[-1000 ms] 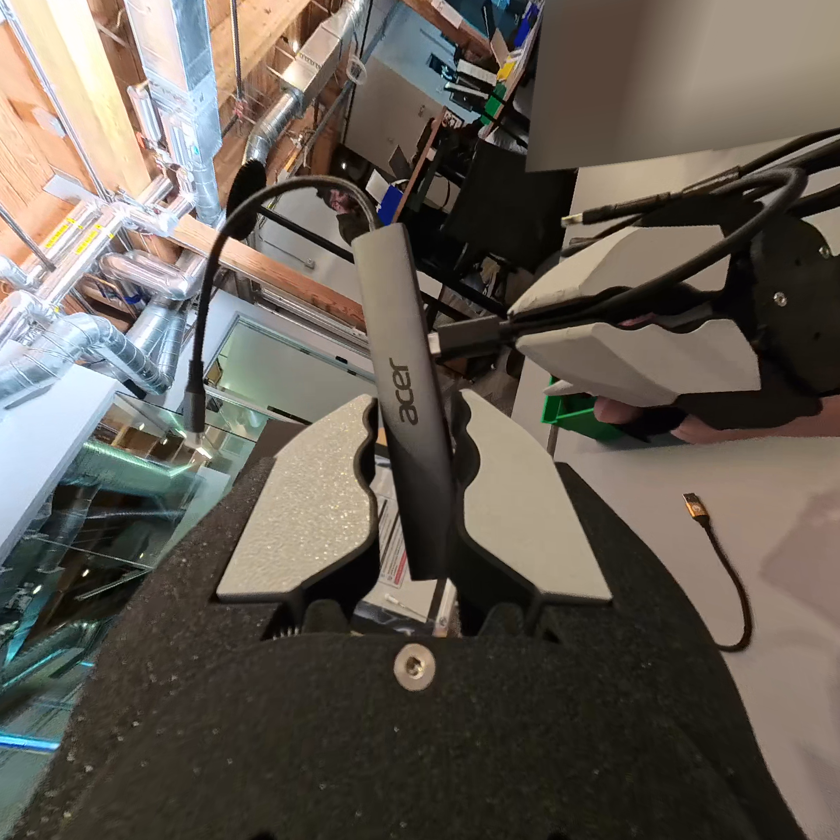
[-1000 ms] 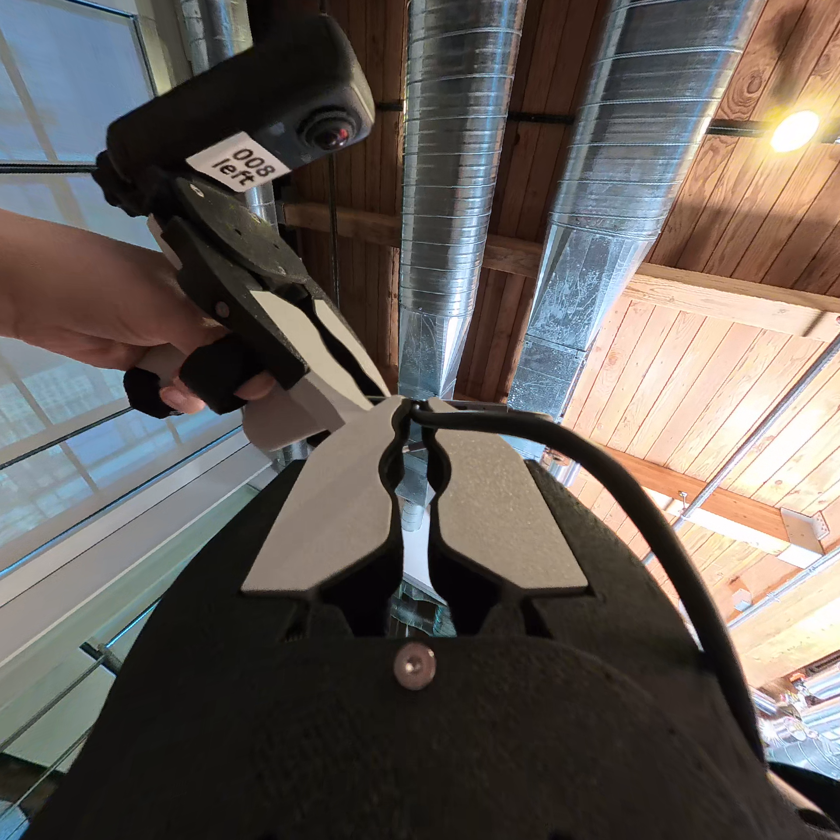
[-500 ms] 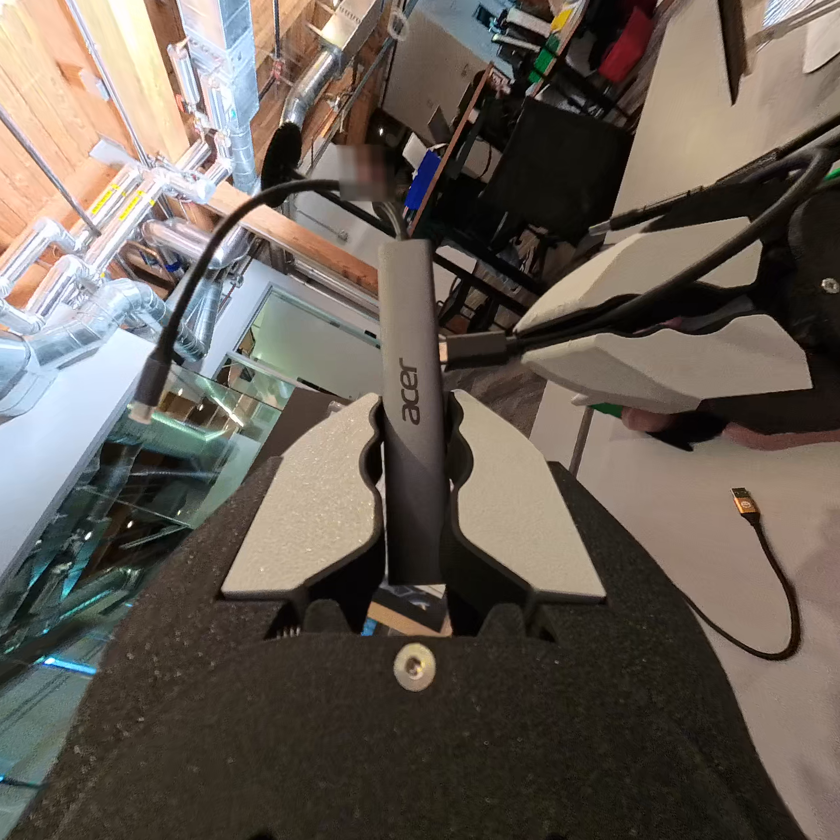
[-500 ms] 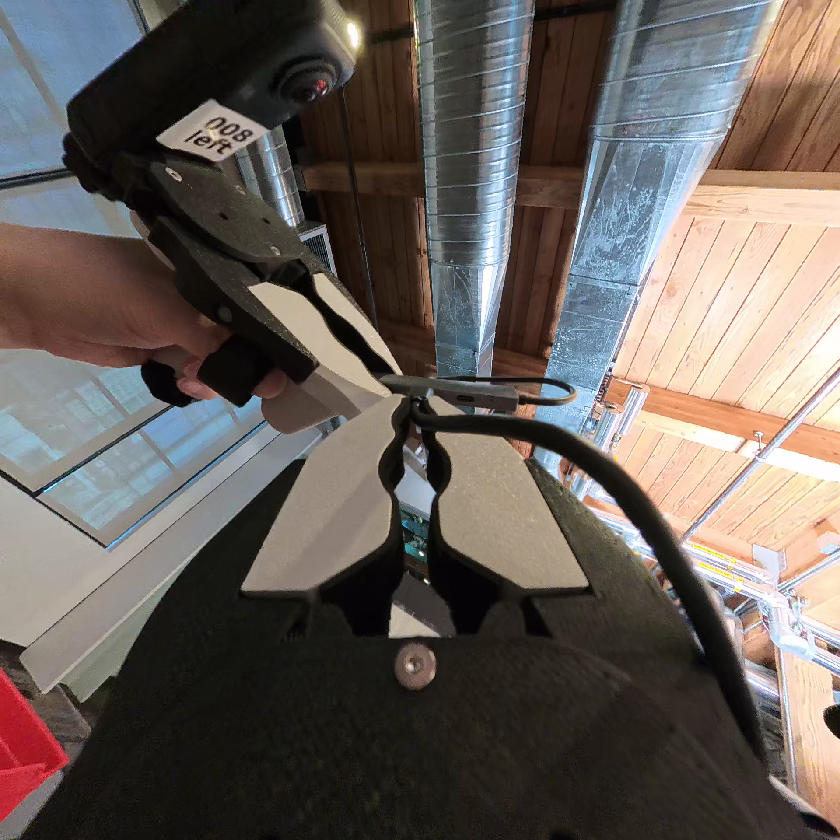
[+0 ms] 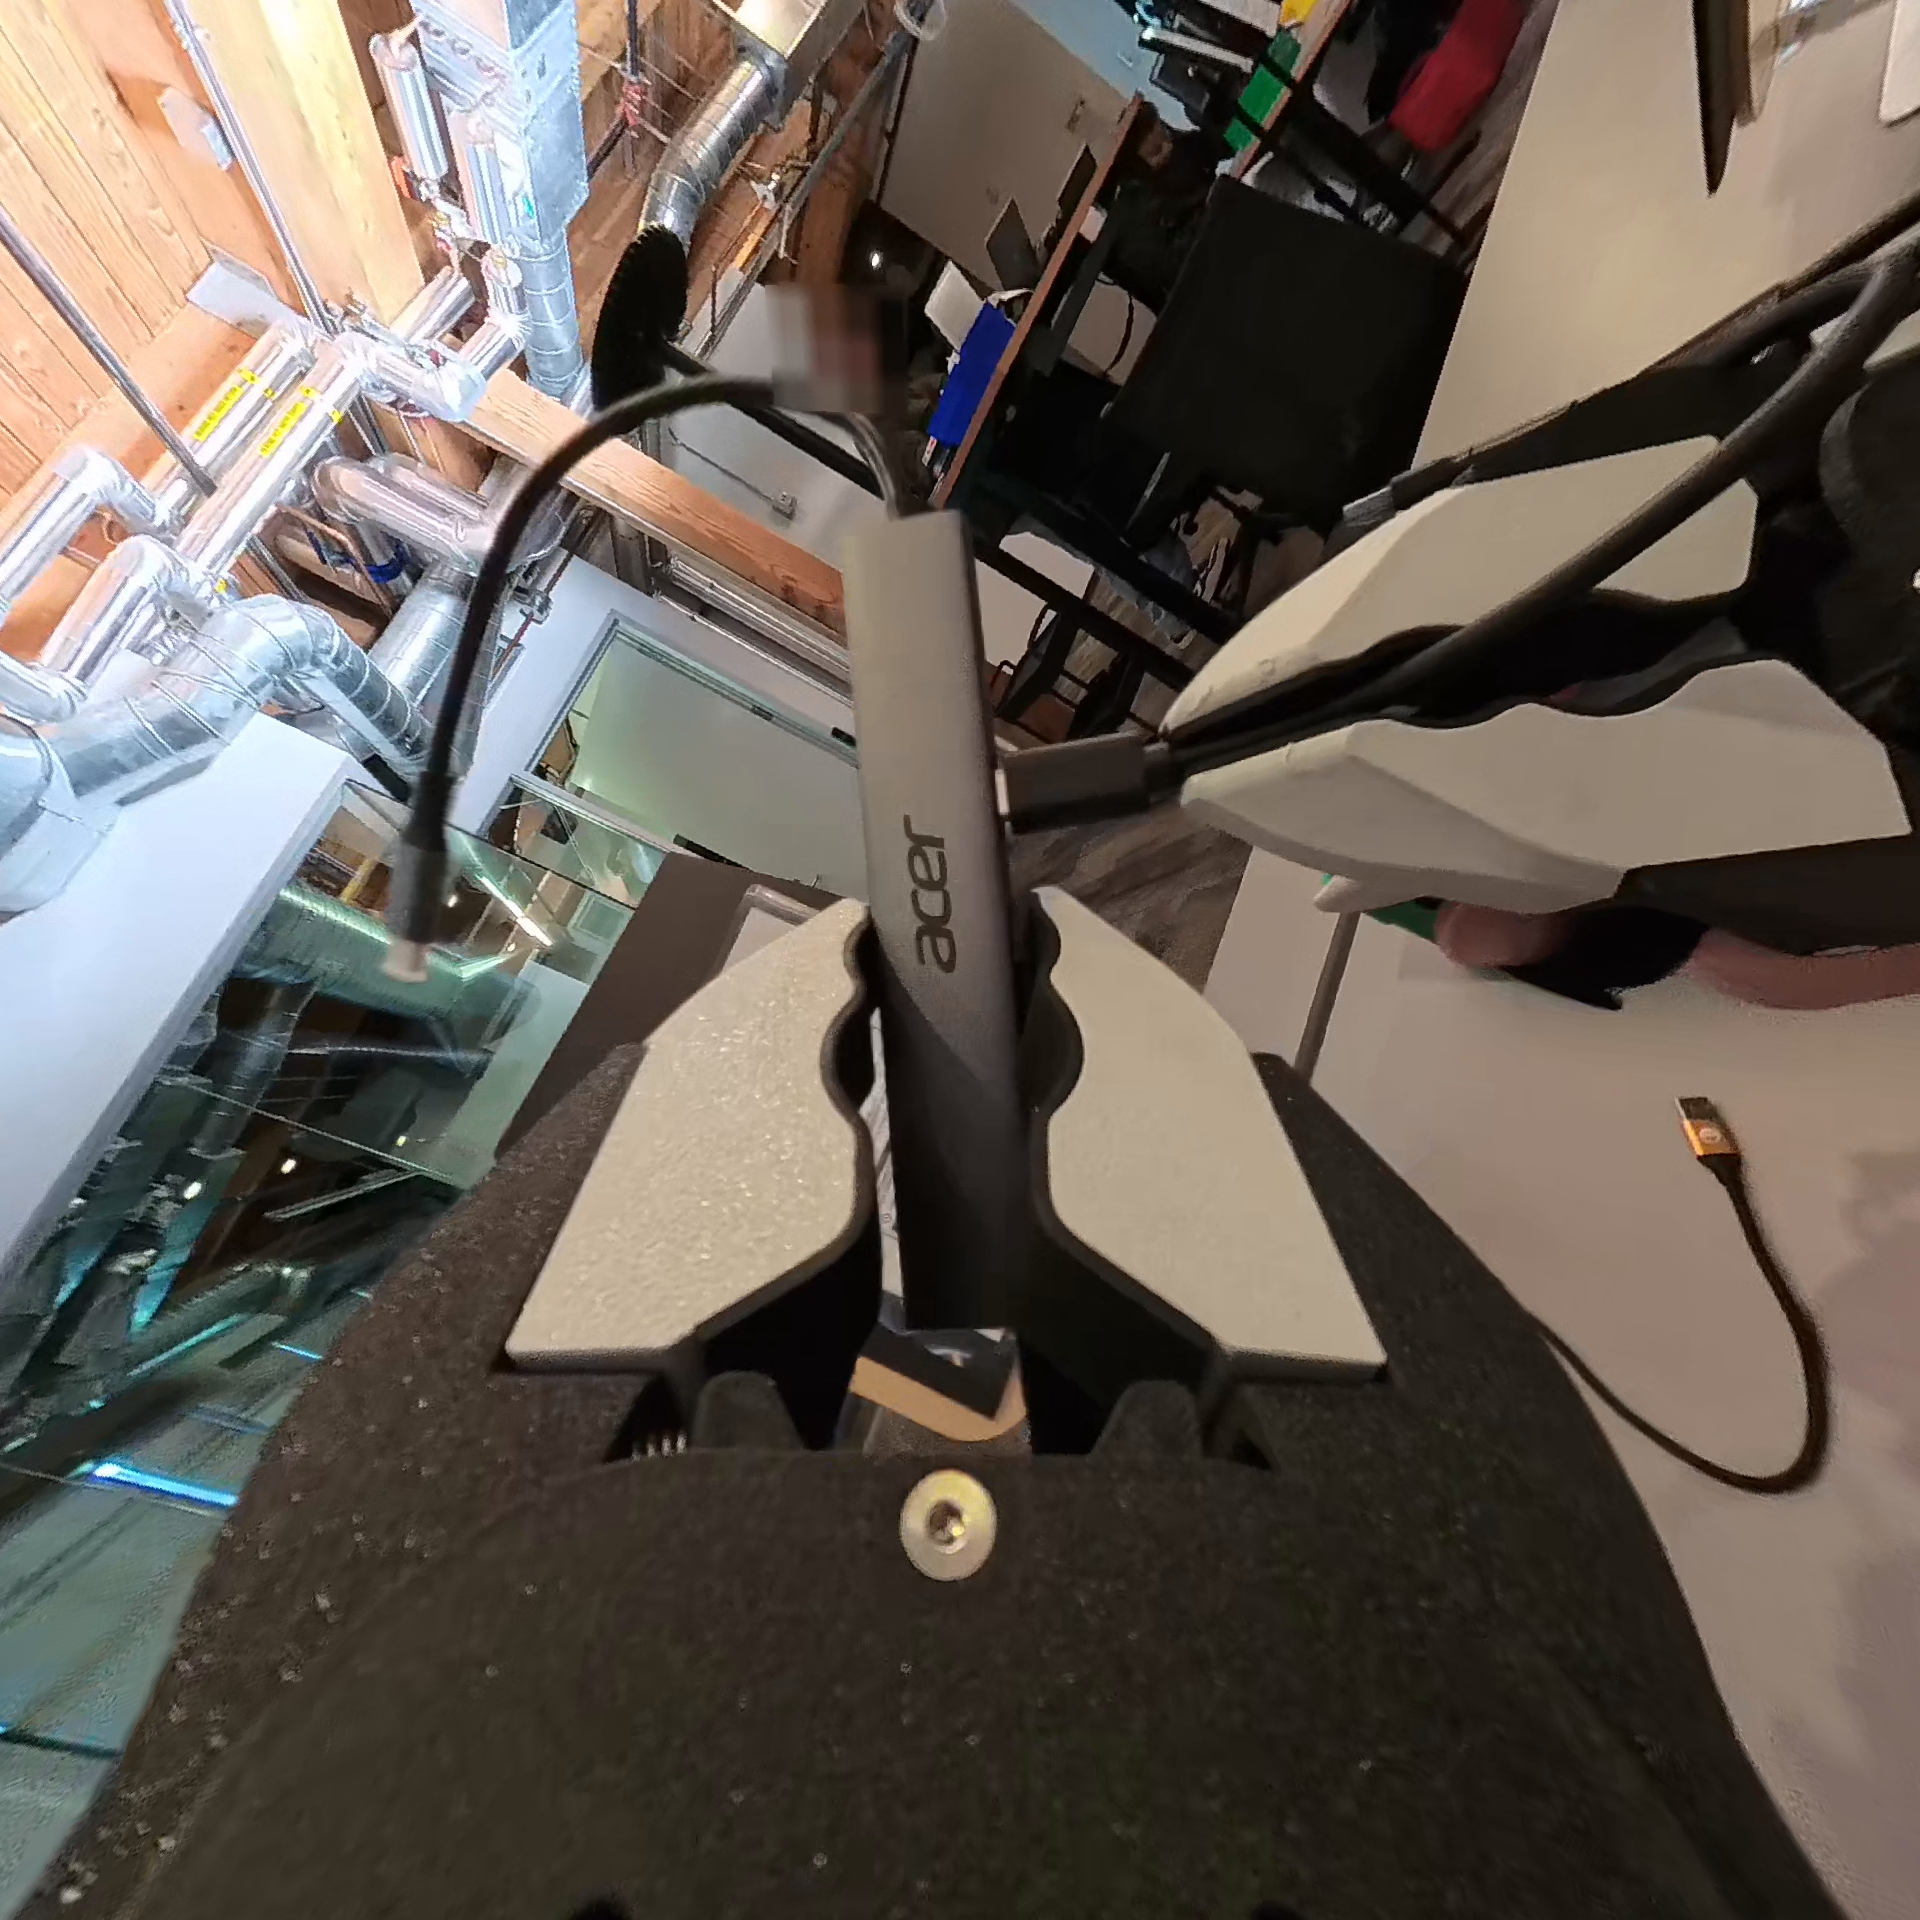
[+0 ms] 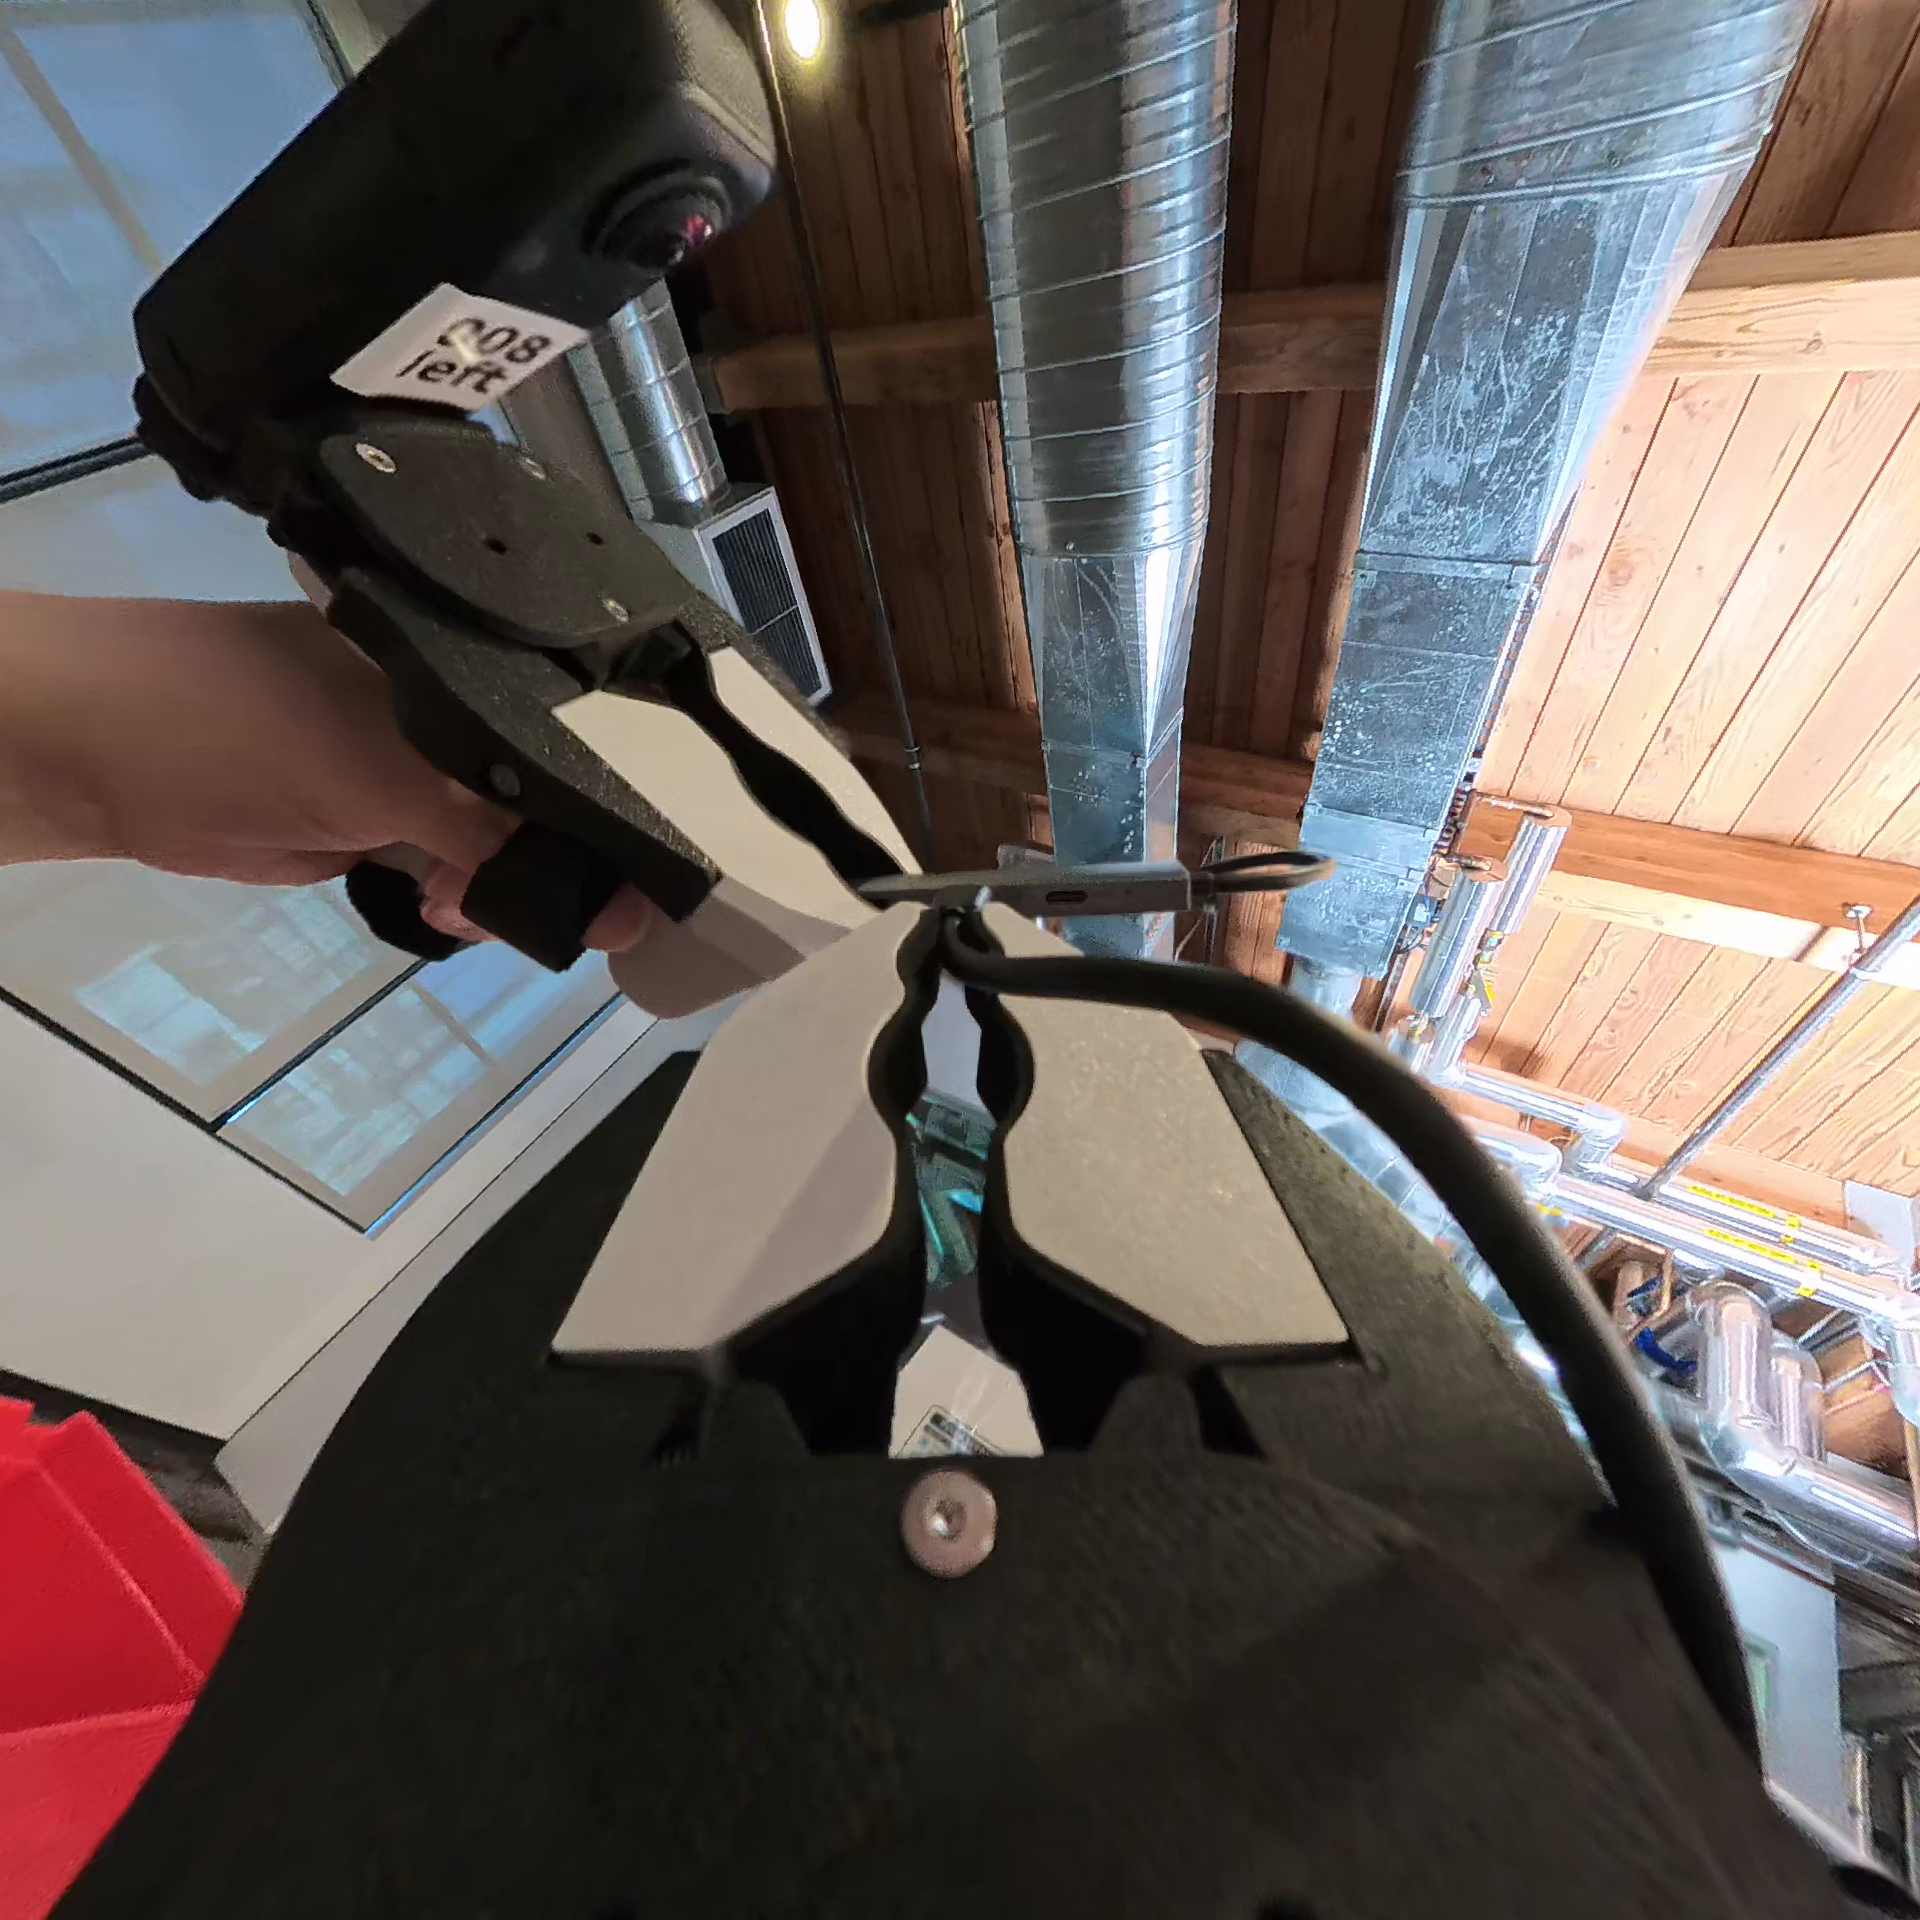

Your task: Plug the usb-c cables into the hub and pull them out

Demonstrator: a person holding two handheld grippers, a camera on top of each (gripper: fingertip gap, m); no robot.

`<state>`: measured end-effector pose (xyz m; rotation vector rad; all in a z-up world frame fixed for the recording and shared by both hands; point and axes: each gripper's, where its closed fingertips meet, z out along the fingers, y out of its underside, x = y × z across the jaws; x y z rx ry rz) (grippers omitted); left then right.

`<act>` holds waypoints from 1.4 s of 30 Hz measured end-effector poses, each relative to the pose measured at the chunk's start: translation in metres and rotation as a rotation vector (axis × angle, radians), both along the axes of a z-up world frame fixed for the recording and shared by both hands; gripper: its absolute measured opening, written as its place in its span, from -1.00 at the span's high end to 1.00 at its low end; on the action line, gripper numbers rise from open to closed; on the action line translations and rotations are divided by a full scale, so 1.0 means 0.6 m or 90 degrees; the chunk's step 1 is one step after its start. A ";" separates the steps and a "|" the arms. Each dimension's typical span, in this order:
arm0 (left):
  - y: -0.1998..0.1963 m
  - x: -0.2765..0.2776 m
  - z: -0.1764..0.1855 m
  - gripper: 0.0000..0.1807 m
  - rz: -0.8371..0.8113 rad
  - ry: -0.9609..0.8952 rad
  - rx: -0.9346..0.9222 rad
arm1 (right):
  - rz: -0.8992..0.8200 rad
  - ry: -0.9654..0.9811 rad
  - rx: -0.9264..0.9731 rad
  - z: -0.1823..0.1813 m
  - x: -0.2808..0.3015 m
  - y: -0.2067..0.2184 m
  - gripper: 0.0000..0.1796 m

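My left gripper point(image 5: 945, 914) is shut on a dark grey hub point(image 5: 935, 790) and holds it upright in the air. The hub's own short cable point(image 5: 468, 644) curls to the left and ends in a free plug. My right gripper point(image 5: 1179, 769) comes in from the right, shut on a black usb-c cable just behind its plug point(image 5: 1081, 784). The plug tip meets the hub's right edge; I cannot tell whether it is seated. In the right wrist view my right gripper point(image 6: 951, 925) pinches the black cable point(image 6: 1351, 1091) at the hub point(image 6: 1091, 888), beside an empty port.
A second cable with an orange plug point(image 5: 1704, 1138) lies on the white table point(image 5: 1558, 1299) at the right. A green bin point(image 5: 1382, 904) sits behind the right gripper. A red bin point(image 6: 83, 1610) is at the lower left. A hand point(image 6: 208, 748) holds the left gripper. About 5 cm separates my left fingertips from my right.
The hub has swung from tilted to upright between my left fingers. The plug's bare metal tip showed beside the hub half a second ago and now sits tight against the hub's edge.
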<state>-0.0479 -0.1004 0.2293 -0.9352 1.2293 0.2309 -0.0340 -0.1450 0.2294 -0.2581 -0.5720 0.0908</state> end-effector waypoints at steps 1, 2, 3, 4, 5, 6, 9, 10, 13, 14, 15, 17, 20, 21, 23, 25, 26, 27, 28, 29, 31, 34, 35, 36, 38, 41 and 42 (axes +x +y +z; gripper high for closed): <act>0.000 -0.002 0.001 0.74 -0.001 -0.009 -0.004 | -0.002 -0.005 -0.007 -0.001 0.000 0.004 0.94; -0.001 -0.003 0.002 0.74 0.000 -0.016 -0.001 | -0.005 -0.007 -0.012 -0.002 -0.001 0.008 0.94; -0.001 -0.004 0.004 0.74 0.003 -0.023 0.004 | -0.006 -0.007 -0.013 -0.002 -0.001 0.010 0.94; 0.001 -0.005 0.004 0.74 0.011 -0.029 0.008 | -0.007 -0.005 -0.017 -0.002 -0.001 0.012 0.94; 0.006 -0.006 0.004 0.74 0.025 -0.033 0.016 | -0.009 -0.004 -0.023 -0.002 -0.001 0.015 0.95; 0.010 -0.007 0.003 0.74 0.041 -0.037 0.026 | -0.012 -0.001 -0.028 -0.002 0.000 0.018 0.95; 0.020 -0.011 -0.001 0.75 0.079 -0.043 0.053 | -0.020 -0.007 -0.022 -0.005 -0.001 0.020 0.95; 0.018 -0.011 -0.001 0.75 0.074 -0.048 0.059 | -0.018 -0.011 -0.019 -0.006 -0.002 0.020 0.95; 0.014 -0.013 -0.003 0.75 0.045 -0.066 0.033 | 0.006 -0.025 -0.034 -0.010 -0.004 0.023 0.95; 0.014 -0.014 -0.003 0.75 0.041 -0.064 0.032 | 0.011 -0.030 -0.039 -0.011 -0.005 0.025 0.95; 0.015 -0.015 -0.005 0.75 0.044 -0.058 0.032 | 0.013 -0.032 -0.041 -0.012 -0.007 0.026 0.94; 0.019 -0.018 -0.007 0.75 0.054 -0.043 0.035 | 0.009 -0.033 -0.041 -0.014 -0.009 0.028 0.95; 0.023 -0.019 -0.012 0.74 0.060 -0.042 0.026 | 0.005 -0.030 -0.038 -0.016 -0.010 0.028 0.95; 0.026 -0.021 -0.014 0.74 0.066 -0.043 0.024 | 0.001 -0.033 -0.040 -0.016 -0.011 0.029 0.95; 0.034 -0.023 -0.021 0.74 0.074 -0.051 0.005 | -0.007 -0.036 -0.043 -0.018 -0.014 0.033 0.95; 0.044 -0.029 -0.029 0.74 0.082 -0.064 -0.018 | -0.010 -0.037 -0.054 -0.021 -0.019 0.040 0.95; 0.051 -0.033 -0.032 0.75 0.089 -0.075 -0.036 | -0.014 -0.040 -0.067 -0.023 -0.023 0.047 0.95; 0.062 -0.039 -0.036 0.76 0.096 -0.088 -0.065 | -0.017 -0.049 -0.084 -0.027 -0.029 0.058 0.95; 0.074 -0.046 -0.043 0.76 0.101 -0.101 -0.104 | -0.017 -0.066 -0.108 -0.032 -0.036 0.071 0.95; 0.087 -0.053 -0.053 0.76 0.102 -0.116 -0.150 | -0.015 -0.084 -0.134 -0.038 -0.043 0.085 0.93; 0.114 -0.070 -0.068 0.76 0.103 -0.156 -0.234 | 0.002 -0.112 -0.181 -0.050 -0.051 0.107 0.85; 0.148 -0.089 -0.095 0.76 0.091 -0.208 -0.350 | 0.056 -0.178 -0.284 -0.078 -0.078 0.139 0.69; 0.160 -0.098 -0.102 0.76 0.101 -0.238 -0.382 | 0.056 -0.175 -0.318 -0.086 -0.079 0.154 0.71; 0.173 -0.106 -0.105 0.76 0.109 -0.273 -0.407 | 0.052 -0.161 -0.344 -0.092 -0.077 0.169 0.76; 0.191 -0.115 -0.112 0.77 0.109 -0.333 -0.448 | 0.088 -0.140 -0.378 -0.105 -0.085 0.184 0.76; 0.220 -0.123 -0.133 0.76 0.139 -0.345 -0.459 | 0.191 -0.274 -0.421 -0.155 -0.140 0.166 0.83; 0.228 -0.128 -0.139 0.76 0.153 -0.344 -0.460 | 0.214 -0.350 -0.447 -0.182 -0.157 0.158 0.84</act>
